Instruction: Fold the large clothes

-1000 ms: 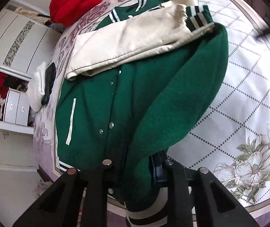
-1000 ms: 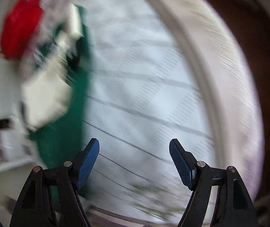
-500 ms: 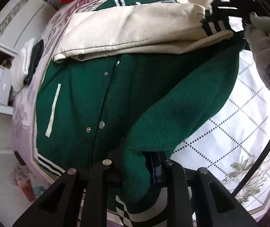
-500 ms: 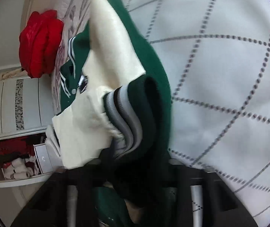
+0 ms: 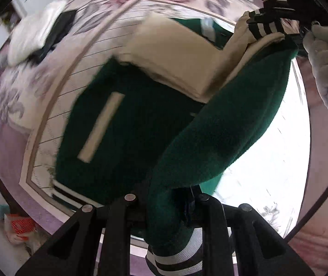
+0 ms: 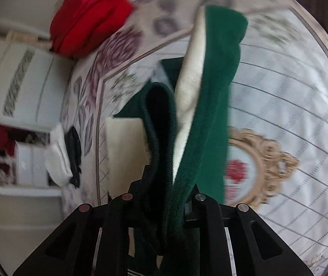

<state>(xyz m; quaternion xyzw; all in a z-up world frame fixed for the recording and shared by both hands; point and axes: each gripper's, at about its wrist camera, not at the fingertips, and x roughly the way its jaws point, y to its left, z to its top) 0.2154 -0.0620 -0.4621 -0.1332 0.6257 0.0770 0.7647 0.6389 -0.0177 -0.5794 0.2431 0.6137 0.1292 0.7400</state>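
Observation:
A green varsity jacket [image 5: 122,138] with cream sleeves [image 5: 177,64] lies on the bed, and one long side of it is lifted. My left gripper [image 5: 166,197] is shut on the green edge by the striped hem [image 5: 175,260]. Along that raised edge, my right gripper [image 5: 276,16] pinches the striped cuff [image 5: 265,27] together with the green cloth. In the right wrist view the right gripper [image 6: 164,195] is closing, with the dark ribbed cuff [image 6: 159,126] and green edge [image 6: 210,92] squeezed between its fingers. The pads are hidden by cloth.
A patterned bedspread [image 6: 279,115] lies under the jacket. A red garment [image 6: 90,11] sits at the bed's far end, and a white and black bundle [image 5: 39,39] lies near the edge. White shelves [image 6: 14,80] stand beside the bed. A gloved hand [image 5: 325,69] holds the right gripper.
The right gripper went from open over the bedspread to clamped on the cuff and green edge. Both grippers rose and swung across, lifting that side of the jacket off the bed.

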